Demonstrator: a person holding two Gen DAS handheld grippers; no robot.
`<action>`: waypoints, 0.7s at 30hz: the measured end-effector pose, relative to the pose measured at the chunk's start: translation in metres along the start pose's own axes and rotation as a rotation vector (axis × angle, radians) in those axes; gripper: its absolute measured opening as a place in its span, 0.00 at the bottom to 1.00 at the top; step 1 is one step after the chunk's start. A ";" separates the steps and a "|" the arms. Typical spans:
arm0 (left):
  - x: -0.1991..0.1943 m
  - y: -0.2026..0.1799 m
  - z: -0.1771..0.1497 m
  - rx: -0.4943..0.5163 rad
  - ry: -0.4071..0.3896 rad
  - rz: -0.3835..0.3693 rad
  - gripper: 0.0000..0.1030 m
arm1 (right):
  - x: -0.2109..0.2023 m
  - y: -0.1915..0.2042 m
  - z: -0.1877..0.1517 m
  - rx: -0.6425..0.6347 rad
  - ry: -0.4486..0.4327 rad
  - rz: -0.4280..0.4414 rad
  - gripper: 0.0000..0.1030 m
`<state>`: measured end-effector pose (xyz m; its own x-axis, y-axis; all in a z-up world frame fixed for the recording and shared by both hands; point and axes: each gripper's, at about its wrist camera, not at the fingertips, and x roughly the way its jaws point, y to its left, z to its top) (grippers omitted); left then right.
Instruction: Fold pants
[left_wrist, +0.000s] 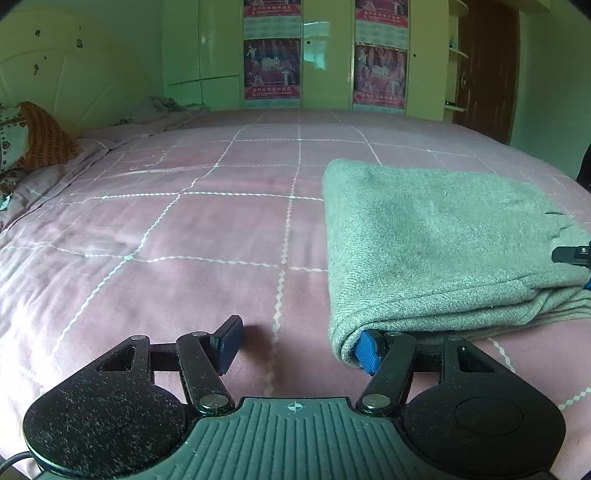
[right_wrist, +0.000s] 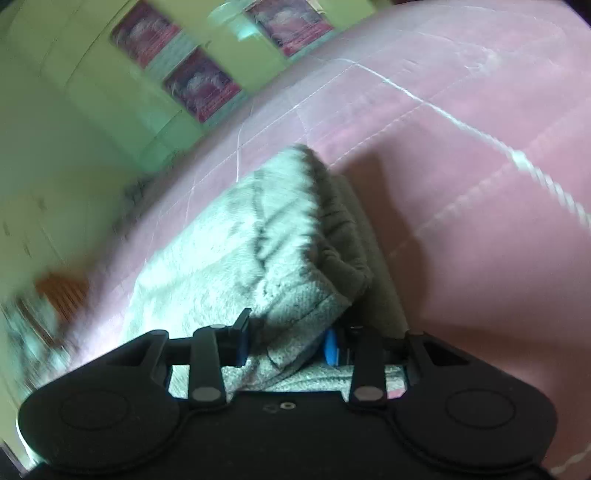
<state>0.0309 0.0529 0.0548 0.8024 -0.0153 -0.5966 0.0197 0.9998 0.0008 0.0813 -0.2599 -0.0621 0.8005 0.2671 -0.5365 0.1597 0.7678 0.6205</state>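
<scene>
The grey knit pants (left_wrist: 436, 243) lie folded in a thick stack on the pink quilted bed (left_wrist: 177, 236). My left gripper (left_wrist: 299, 345) is open at the stack's near left corner; its right blue pad (left_wrist: 367, 350) touches the folded edge and its left pad rests on bare quilt. My right gripper (right_wrist: 286, 345) is open, tilted, with a corner of the pants (right_wrist: 258, 251) lying between its blue pads. The right gripper's tip also shows at the far right of the left wrist view (left_wrist: 572, 254), at the stack's right side.
A patterned pillow (left_wrist: 33, 140) and crumpled bedding lie at the bed's far left. A green wardrobe with posters (left_wrist: 271, 70) stands behind the bed, and a brown door (left_wrist: 484, 62) is at the right. The right wrist view is blurred by motion.
</scene>
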 end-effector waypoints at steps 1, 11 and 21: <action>0.000 0.001 0.000 -0.008 0.003 -0.003 0.62 | -0.002 0.005 -0.002 -0.030 -0.011 -0.009 0.35; -0.003 0.002 0.001 -0.008 -0.012 -0.007 0.63 | -0.009 0.005 -0.002 -0.014 -0.014 -0.003 0.35; 0.001 0.004 0.001 -0.012 0.016 -0.003 0.65 | -0.012 -0.005 0.001 0.000 0.011 0.007 0.35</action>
<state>0.0325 0.0568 0.0554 0.7929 -0.0180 -0.6091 0.0145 0.9998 -0.0108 0.0721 -0.2676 -0.0582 0.7954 0.2789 -0.5381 0.1539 0.7658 0.6244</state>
